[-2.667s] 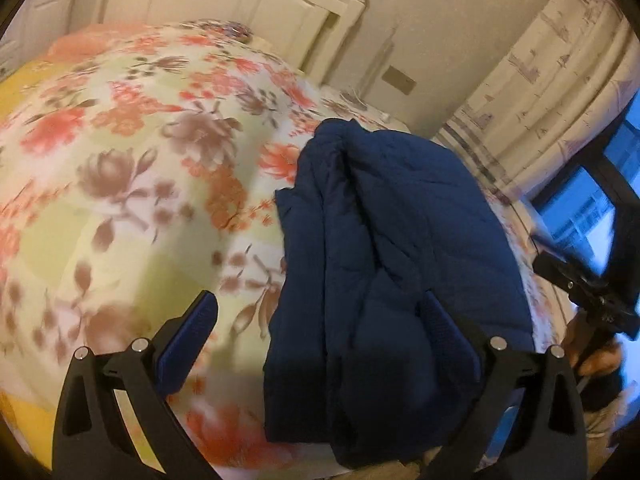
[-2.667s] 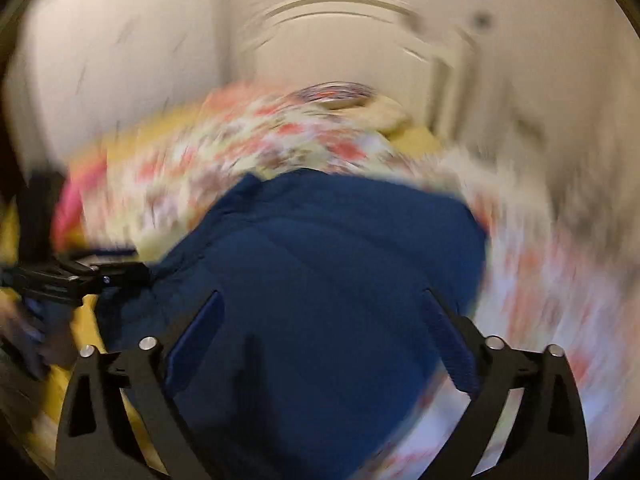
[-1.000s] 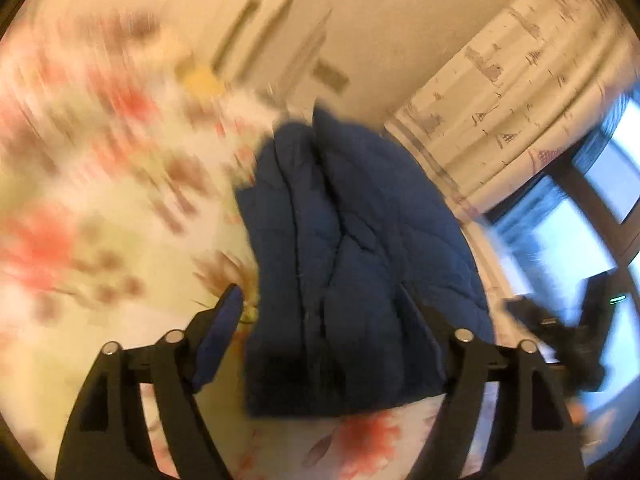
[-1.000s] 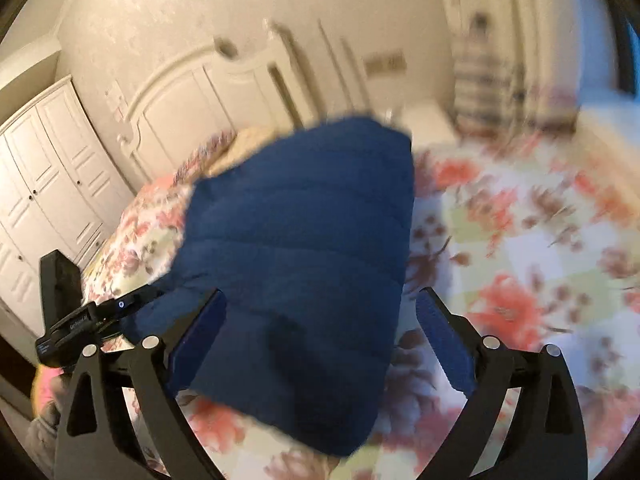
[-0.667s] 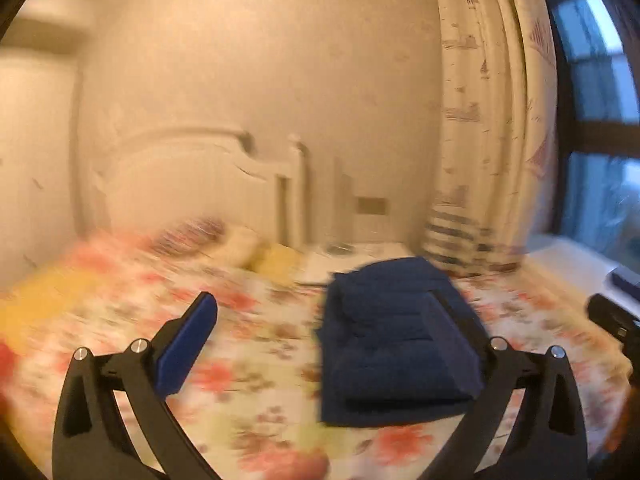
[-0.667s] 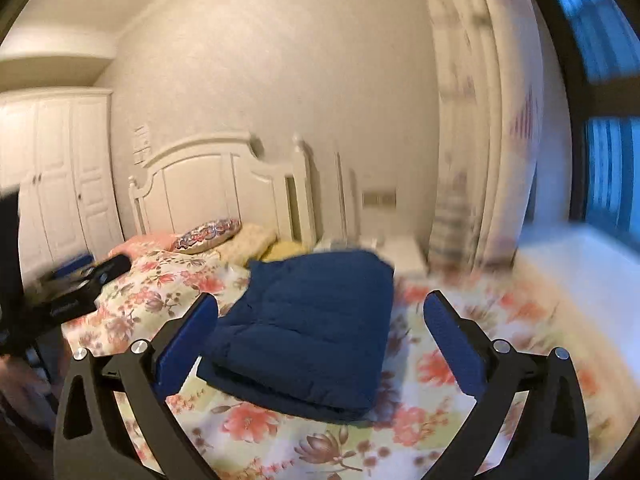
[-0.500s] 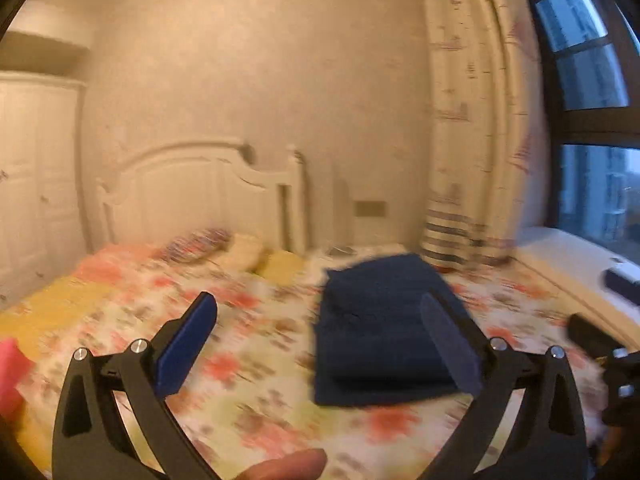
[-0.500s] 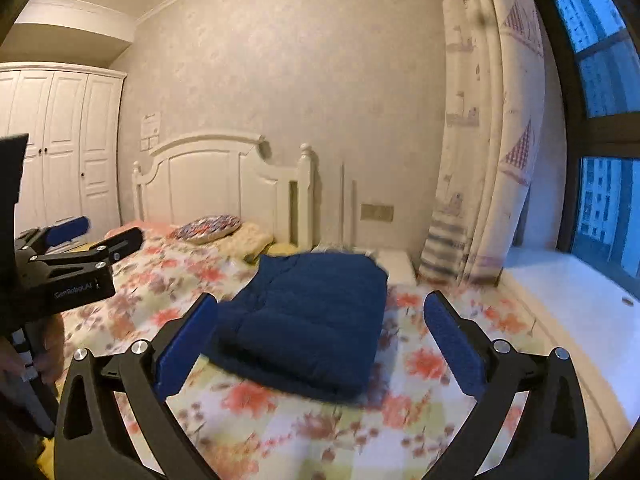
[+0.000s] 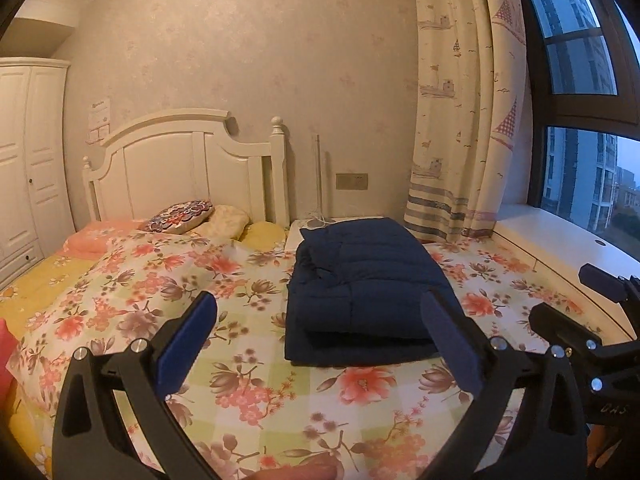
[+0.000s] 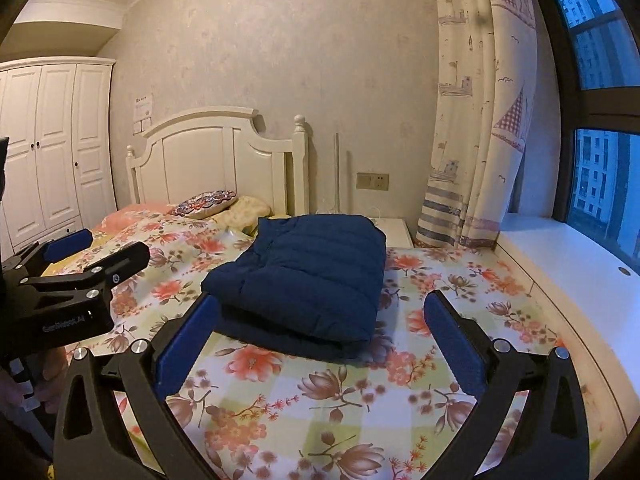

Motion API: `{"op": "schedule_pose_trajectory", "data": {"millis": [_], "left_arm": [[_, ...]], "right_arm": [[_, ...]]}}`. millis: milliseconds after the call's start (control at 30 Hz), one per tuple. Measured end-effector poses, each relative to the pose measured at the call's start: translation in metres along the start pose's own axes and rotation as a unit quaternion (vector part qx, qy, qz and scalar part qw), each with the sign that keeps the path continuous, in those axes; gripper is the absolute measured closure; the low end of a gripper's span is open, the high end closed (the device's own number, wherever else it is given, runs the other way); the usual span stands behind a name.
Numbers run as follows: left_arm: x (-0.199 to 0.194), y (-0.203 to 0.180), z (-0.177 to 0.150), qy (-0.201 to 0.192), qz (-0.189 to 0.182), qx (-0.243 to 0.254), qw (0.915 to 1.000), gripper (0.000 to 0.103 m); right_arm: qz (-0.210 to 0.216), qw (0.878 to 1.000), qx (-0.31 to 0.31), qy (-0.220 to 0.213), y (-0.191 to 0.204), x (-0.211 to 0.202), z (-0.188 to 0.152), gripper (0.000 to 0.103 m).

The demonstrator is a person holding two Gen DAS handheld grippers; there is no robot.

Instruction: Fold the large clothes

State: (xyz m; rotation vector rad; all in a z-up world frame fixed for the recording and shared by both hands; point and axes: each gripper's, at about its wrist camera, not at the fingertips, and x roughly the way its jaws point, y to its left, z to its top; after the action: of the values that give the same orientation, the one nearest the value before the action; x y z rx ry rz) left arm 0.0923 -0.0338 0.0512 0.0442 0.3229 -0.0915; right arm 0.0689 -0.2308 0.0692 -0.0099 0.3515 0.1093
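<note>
A dark blue quilted jacket (image 9: pixel 368 288) lies folded into a neat rectangle on the floral bed cover (image 9: pixel 160 280); it also shows in the right wrist view (image 10: pixel 308 280). My left gripper (image 9: pixel 320 344) is open and empty, held back from the bed, level with the jacket's near edge. My right gripper (image 10: pixel 320 340) is open and empty, also back from the jacket. The right gripper shows at the right edge of the left wrist view (image 9: pixel 588 320), and the left gripper at the left edge of the right wrist view (image 10: pixel 76 264).
A white headboard (image 9: pixel 184 168) and pillows (image 9: pixel 180 216) stand at the far end of the bed. A white bedside table (image 10: pixel 390 232), a curtain (image 9: pixel 460 120) and a window ledge (image 10: pixel 568 264) are on the right. A white wardrobe (image 10: pixel 52 144) is on the left.
Both grippers have pulled up and back from the jacket, from right over it to a wide view of the room. The folded jacket stays on the bed.
</note>
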Motion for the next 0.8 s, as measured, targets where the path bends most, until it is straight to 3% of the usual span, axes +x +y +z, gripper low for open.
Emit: {"op": "schedule_pose_trajectory", "data": {"millis": [800], "left_arm": [[0.002, 0.004, -0.012, 0.015, 0.015, 0.006, 0.9998, 0.002]], "right_arm": [[0.000, 1.000, 0.004, 0.004, -0.001, 0.004, -0.003, 0.004]]}}
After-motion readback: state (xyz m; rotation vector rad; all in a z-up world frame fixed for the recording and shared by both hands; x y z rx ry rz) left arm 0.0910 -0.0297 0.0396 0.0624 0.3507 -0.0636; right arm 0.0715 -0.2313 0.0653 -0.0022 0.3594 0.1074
